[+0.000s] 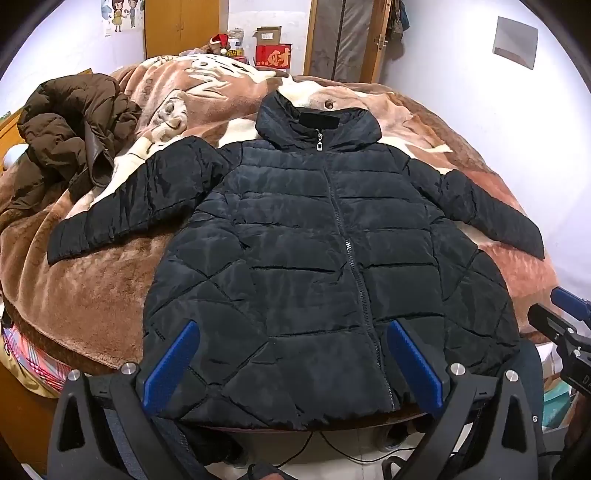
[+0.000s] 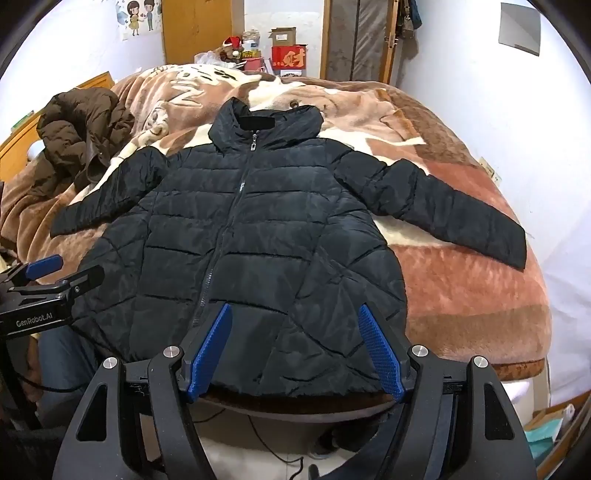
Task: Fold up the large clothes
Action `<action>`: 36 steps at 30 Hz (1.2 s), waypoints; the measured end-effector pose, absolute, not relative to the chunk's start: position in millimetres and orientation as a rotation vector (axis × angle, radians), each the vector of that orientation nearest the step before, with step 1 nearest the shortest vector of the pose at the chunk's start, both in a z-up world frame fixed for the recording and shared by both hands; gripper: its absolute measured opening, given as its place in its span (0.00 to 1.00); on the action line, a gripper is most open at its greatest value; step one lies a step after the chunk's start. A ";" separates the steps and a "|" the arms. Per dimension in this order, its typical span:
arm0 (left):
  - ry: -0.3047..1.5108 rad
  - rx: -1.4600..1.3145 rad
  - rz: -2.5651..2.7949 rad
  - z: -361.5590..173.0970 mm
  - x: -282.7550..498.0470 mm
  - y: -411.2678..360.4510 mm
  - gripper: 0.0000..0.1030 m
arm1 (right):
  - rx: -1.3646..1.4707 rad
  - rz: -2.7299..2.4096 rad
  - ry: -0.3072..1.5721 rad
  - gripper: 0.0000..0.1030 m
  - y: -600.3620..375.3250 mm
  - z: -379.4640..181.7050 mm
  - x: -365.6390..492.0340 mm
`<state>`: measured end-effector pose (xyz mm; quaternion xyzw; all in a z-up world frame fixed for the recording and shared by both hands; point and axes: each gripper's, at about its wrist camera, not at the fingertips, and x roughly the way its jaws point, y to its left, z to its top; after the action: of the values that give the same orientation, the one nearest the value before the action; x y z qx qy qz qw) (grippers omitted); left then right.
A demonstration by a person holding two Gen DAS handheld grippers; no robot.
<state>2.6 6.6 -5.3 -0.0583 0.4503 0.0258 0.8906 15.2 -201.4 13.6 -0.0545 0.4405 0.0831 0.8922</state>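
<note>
Folding not begun: black quilted jacket [image 1: 314, 258] lies flat, zipped, sleeves spread, ahead of left hand-held gripper [image 1: 291, 365] and right hand-held gripper [image 2: 295, 347], both spread wide, empty.

Bed covered by a brown-and-cream plush blanket [image 1: 92, 295]. Crumpled brown coat [image 1: 70, 129] lies on its far left part. Beyond the bed: red box [image 1: 273, 55], open cardboard box [image 1: 266, 35], yellow wooden wardrobe [image 1: 181, 26], cartoon poster [image 1: 122, 14] on white wall.
</note>
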 end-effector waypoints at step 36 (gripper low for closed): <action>0.950 -0.101 0.053 -12.0 9.5 6.9 0.99 | -0.124 0.174 0.938 0.69 -195.4 7.8 25.4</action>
<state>9.5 6.9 -12.0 -0.0487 0.4570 0.0256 0.8878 25.4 -195.4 7.8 -0.0596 0.4511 0.0837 0.8865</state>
